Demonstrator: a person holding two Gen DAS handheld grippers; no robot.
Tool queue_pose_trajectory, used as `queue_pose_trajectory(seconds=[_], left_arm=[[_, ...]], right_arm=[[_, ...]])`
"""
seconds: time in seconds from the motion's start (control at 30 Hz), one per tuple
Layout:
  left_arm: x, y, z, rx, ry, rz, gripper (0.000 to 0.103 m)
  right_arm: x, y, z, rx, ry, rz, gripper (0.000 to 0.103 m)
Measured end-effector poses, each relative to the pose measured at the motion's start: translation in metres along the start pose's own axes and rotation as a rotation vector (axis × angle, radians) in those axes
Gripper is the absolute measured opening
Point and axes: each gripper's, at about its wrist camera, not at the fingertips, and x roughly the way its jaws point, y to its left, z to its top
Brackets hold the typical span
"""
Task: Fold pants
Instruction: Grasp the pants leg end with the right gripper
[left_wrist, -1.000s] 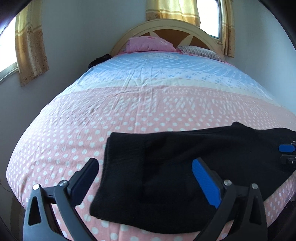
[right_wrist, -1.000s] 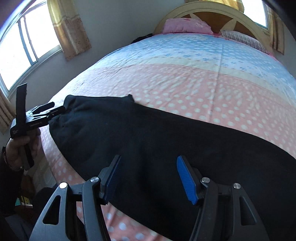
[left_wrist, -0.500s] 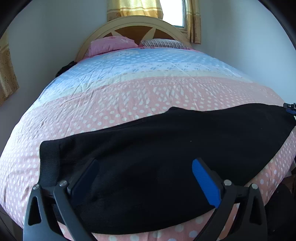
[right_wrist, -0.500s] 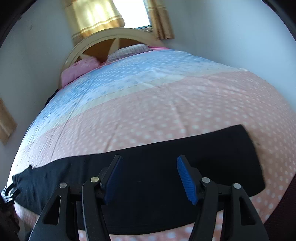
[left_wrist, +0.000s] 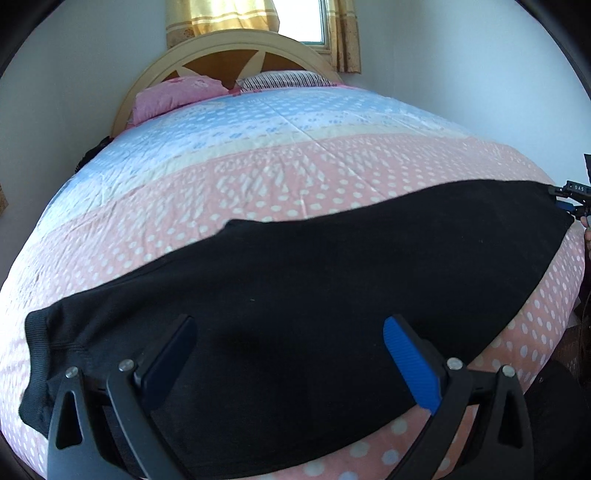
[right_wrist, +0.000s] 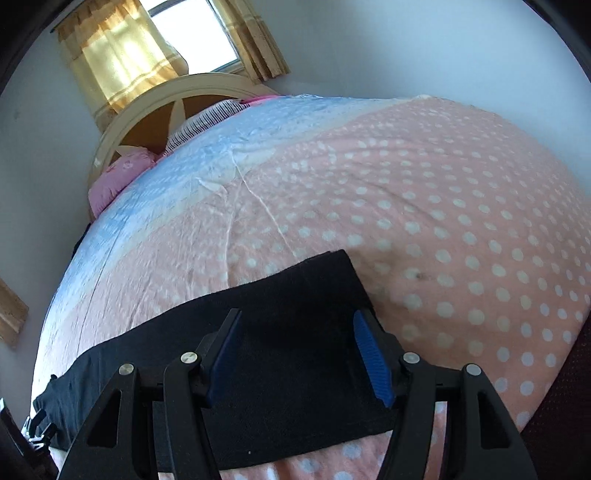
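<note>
Black pants (left_wrist: 314, 295) lie stretched in a long band across the near, pink-dotted end of the bed (left_wrist: 295, 177), one ribbed end near the left edge in the left wrist view, the other end reaching the far right, where the tip of the other tool shows at the frame's rim. The left gripper (left_wrist: 288, 354) hangs over the dark cloth, jaws wide apart, nothing pinched between the blue pads. Over to the right wrist view: the right gripper (right_wrist: 295, 354) hovers above the squared-off end of the pants (right_wrist: 295, 295), jaws apart too, fabric below them but not clamped. Beyond, the cover turns pale blue toward a pink pillow (left_wrist: 173, 96) and a striped pillow (left_wrist: 280, 79) against the curved headboard (left_wrist: 229, 48), gold curtains (right_wrist: 122, 62) glowing at the window.
</note>
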Motion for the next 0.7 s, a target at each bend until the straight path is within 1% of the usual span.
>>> queue_pose_trajectory(seconds=[0.07,0.1,0.17,0.2,0.27,0.33,0.4,0.5,0.6,0.7], left_arm=[[0.006,-0.006,-0.001,0.017,0.013,0.023,0.103],[0.005,-0.007,-0.002,0.018,0.003,0.028,0.103],[0.003,-0.008,0.000,0.014,0.004,0.034,0.103],[0.003,-0.009,0.001,0.010,0.005,0.039,0.103],[0.003,-0.011,0.002,0.007,0.009,0.046,0.103],[0.003,-0.013,0.002,0.009,0.014,0.053,0.103],[0.004,-0.014,0.001,-0.001,0.019,0.050,0.103],[0.006,-0.013,0.002,-0.012,0.025,0.043,0.103],[0.009,-0.012,0.002,-0.026,0.028,0.035,0.103],[0.010,-0.011,0.001,-0.035,0.028,0.028,0.103]], right_arm=[[-0.009,-0.006,0.002,0.055,-0.018,0.041,0.062],[-0.017,-0.011,0.003,0.079,-0.042,0.056,0.062],[-0.027,-0.018,0.004,0.097,-0.080,0.018,0.062],[-0.029,-0.024,0.004,0.107,-0.075,-0.021,0.062],[-0.026,-0.035,0.003,0.138,-0.037,-0.061,0.062],[-0.024,-0.048,-0.004,0.169,-0.005,-0.055,0.062],[-0.027,-0.053,-0.010,0.160,0.011,-0.062,0.062],[-0.029,-0.053,-0.014,0.138,0.040,-0.050,0.062],[-0.028,-0.050,-0.018,0.132,0.056,-0.012,0.062],[-0.026,-0.044,-0.019,0.112,0.065,-0.006,0.062]])
